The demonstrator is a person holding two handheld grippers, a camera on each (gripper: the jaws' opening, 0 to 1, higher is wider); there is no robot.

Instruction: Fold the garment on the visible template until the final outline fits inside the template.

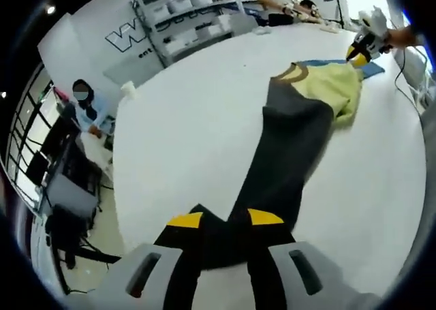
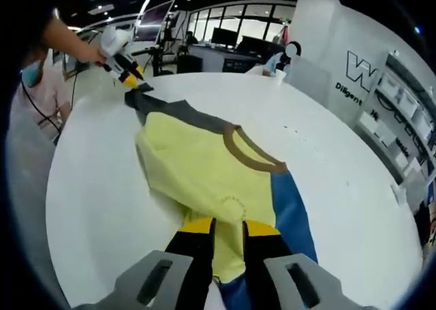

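White table (image 1: 191,119) takes up most of both views; shelving with bins (image 1: 184,17) and a wall logo sit behind it, and a seated person (image 1: 85,102) works at a desk off the table's edge.

Garment (image 2: 204,167) lies stretched across the table: yellow body, brown neckband, one dark grey sleeve, one blue sleeve.

Left gripper (image 1: 225,221): yellow-tipped jaws clamped together on the end of the dark grey sleeve (image 1: 289,153), which runs away from the camera toward the yellow body. In the right gripper view the same gripper (image 2: 126,75) is at the far end of the table, held by a hand, pinching the grey sleeve tip.

Right gripper (image 2: 221,228): jaws closed on the yellow fabric next to the blue sleeve (image 2: 293,214). In the left gripper view it is at the far edge (image 1: 364,48), on the garment's blue and yellow end.

Can't make out a template outline on the table.
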